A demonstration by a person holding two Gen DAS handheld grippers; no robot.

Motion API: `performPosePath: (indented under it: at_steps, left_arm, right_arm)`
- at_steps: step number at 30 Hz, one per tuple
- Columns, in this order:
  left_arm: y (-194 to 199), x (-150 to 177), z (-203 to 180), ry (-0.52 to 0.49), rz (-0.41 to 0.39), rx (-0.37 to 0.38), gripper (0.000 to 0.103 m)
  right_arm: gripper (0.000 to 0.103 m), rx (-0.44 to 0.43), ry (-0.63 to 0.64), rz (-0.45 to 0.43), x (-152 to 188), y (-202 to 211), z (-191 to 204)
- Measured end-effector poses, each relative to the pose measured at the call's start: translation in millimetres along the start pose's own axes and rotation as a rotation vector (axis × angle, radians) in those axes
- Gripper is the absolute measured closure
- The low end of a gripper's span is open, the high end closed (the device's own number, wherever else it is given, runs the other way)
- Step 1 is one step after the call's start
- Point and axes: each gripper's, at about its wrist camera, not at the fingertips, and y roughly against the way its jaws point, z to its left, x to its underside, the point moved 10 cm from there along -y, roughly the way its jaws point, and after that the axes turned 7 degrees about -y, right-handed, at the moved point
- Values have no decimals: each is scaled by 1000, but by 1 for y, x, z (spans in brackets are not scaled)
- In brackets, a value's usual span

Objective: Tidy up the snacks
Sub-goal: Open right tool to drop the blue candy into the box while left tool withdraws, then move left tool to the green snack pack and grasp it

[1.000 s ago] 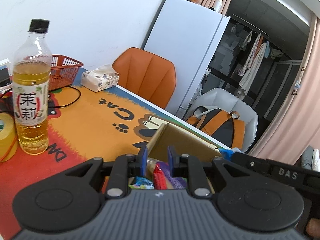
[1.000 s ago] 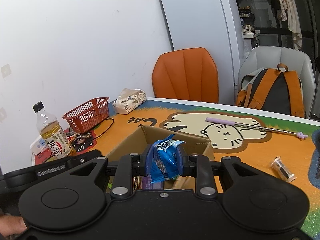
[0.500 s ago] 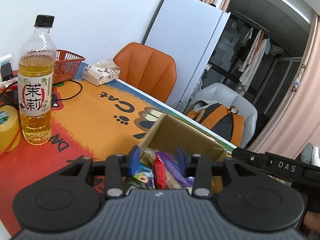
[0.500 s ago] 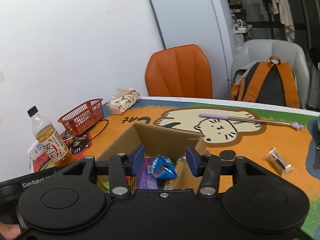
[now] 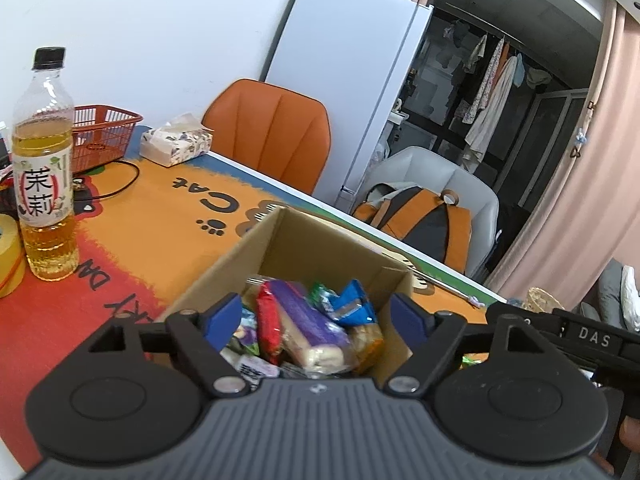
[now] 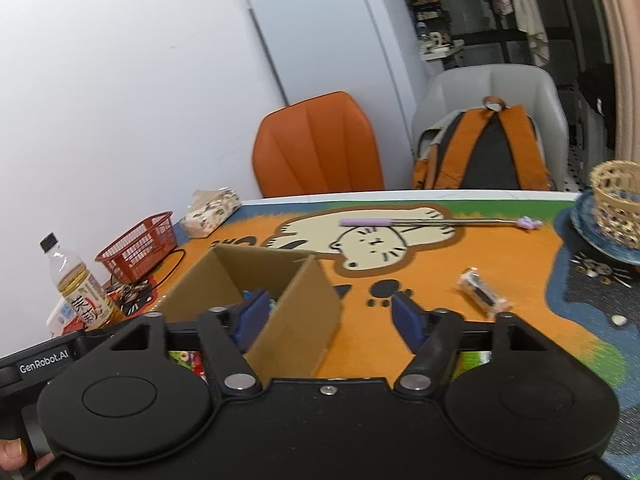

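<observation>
A: Two grippers, and both have open jaws with nothing pressed between the pads. The jaws of both have just been opening. The left gripper (image 5: 318, 318) hangs over the box (image 5: 320, 248), with the snacks (image 5: 308, 324) below its jaws but not touched. The right gripper (image 6: 326, 318) stands across the right wall of the box (image 6: 296, 308): one finger over the inside, one over the mat (image 6: 400, 264).

B: How do you think the things will handle, from the biggest down?

A: The box is cardboard, brown, open at the top, near the front edge of the table. I judge it light and stiff, but the thin walls can bend; better to hold it by a wall near a corner, or push it. In it the snacks lie in a loose heap. The biggest is a long purple pack (image 5: 308, 326) with a pale end; it seems soft, so I would take it across the middle, gently. Beside it is a red pack (image 5: 267, 320), narrow. Then a small blue wrapper (image 5: 352, 306), crinkly foil, probably slippery; grip it on the body, not the sealed edge.

B: Is anything outside the box?

A: Yes, one small clear pack (image 6: 482, 292) with something dark inside lies on the mat, well apart to the right of the box. It looks very light and could slide when pinched.
</observation>
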Motion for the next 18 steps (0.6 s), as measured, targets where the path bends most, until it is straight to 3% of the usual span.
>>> performPosePath:
  at_steps: [8, 18]
  left_arm:
    - [-1, 5, -33, -42, 8, 38, 17]
    - [-6, 11, -66, -81, 18, 63, 14]
  right_arm:
    - [13, 20, -58, -7, -3, 14, -33]
    - [10, 52, -115, -10, -1, 27, -71]
